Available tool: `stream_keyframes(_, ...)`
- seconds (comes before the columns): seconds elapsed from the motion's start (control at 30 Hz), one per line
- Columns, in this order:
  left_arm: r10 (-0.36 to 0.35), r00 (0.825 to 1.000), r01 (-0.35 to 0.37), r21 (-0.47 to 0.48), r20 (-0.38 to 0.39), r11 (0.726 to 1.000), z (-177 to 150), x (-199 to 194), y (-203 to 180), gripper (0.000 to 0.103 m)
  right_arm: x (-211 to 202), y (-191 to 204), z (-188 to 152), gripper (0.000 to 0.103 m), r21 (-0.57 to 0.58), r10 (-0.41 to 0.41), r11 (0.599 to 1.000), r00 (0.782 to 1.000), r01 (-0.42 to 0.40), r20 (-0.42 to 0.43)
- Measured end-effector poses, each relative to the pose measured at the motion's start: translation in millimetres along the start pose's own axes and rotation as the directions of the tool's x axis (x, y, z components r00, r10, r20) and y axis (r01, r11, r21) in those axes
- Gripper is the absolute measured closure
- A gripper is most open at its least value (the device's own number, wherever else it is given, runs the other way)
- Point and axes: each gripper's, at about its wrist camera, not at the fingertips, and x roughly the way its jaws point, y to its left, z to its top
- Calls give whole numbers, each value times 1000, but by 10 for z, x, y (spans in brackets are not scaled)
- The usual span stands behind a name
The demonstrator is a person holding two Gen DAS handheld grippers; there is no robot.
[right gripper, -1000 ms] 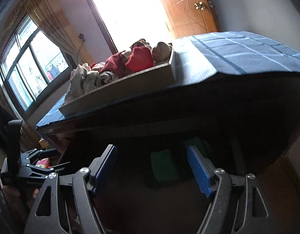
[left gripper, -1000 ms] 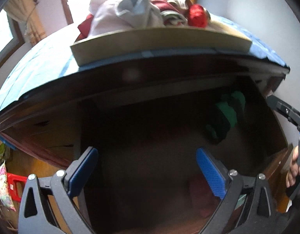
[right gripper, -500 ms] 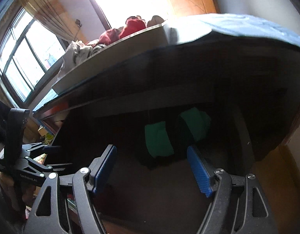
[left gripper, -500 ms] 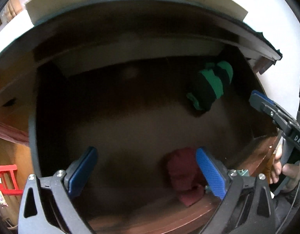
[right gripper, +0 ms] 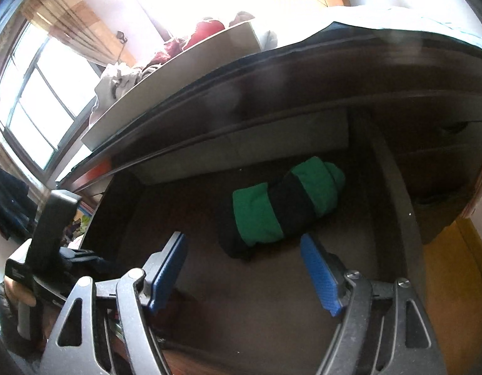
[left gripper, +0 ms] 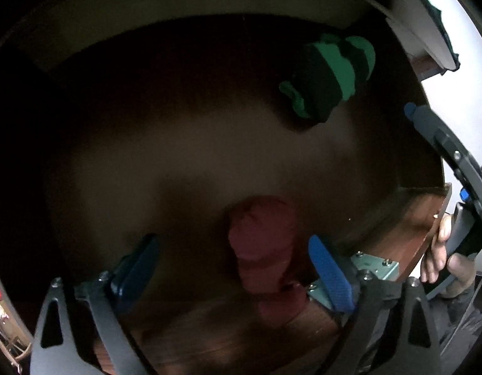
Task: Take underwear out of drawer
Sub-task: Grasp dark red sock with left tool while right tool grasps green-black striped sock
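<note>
1. Dark brown wood makes up the open drawer (right gripper: 394, 193), the largest thing in both views; its floor is bare apart from two bundles of cloth, and a pale back panel closes the far end.
2. Above it, the cabinet top carries a blue cloth (right gripper: 413, 18) and a shallow pale tray (right gripper: 178, 84) heaped with red, white and grey garments, seen against a bright window.
3. Green-and-black rolled underwear (right gripper: 287, 206) lies on the drawer floor towards the back right corner, close to the right side wall and untouched by either tool.
4. A reddish-pink rolled bundle of underwear (left gripper: 262, 243) lies at the front of the drawer, just inside the front edge; it is blurred in the left wrist view.
5. The left gripper (left gripper: 234, 268) points steeply down into the drawer, its jaws wide but having just been closing a little; the pink bundle sits between the blue pads, nearer the right one, and no pad presses on it.
6. The right gripper (right gripper: 244, 272) hangs over the drawer with its jaws parted and nothing clamped; the green roll lies just beyond its fingertips.
7. A hand (left gripper: 441, 259) grips the right tool's handle at the edge of the left wrist view.
</note>
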Motion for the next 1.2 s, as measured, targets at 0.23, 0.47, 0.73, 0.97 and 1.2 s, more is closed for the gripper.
stream_keyframes(0.23, -61, 994, 57, -42, -91, 997, 68, 176, -2, 24, 11, -14, 11, 26, 19, 4, 1000, 1000, -4, -12)
stream_keyframes(0.47, -163, 985, 159, -69, -54, 985, -33, 131, 66, 68, 20, -28, 5, 26, 39, 11, 999, 1000, -10, -17)
stream_keyframes(0.73, -119, 978, 135, -88, 171, 987, -91, -230, 228, 70, 52, -66, 32, 26, 75, 4, 997, 999, 0, -46)
stream_keyframes(0.97, -72, 949, 119, -137, 305, 983, 22, -531, 542, 70, 88, -147, 204, 26, 242, 103, 967, 992, -83, -73)
stream_keyframes(1.2, -25, 937, 106, -212, 349, 971, -28, -535, 735, 70, 465, -202, 331, 26, 478, 71, 879, 985, 13, -158)
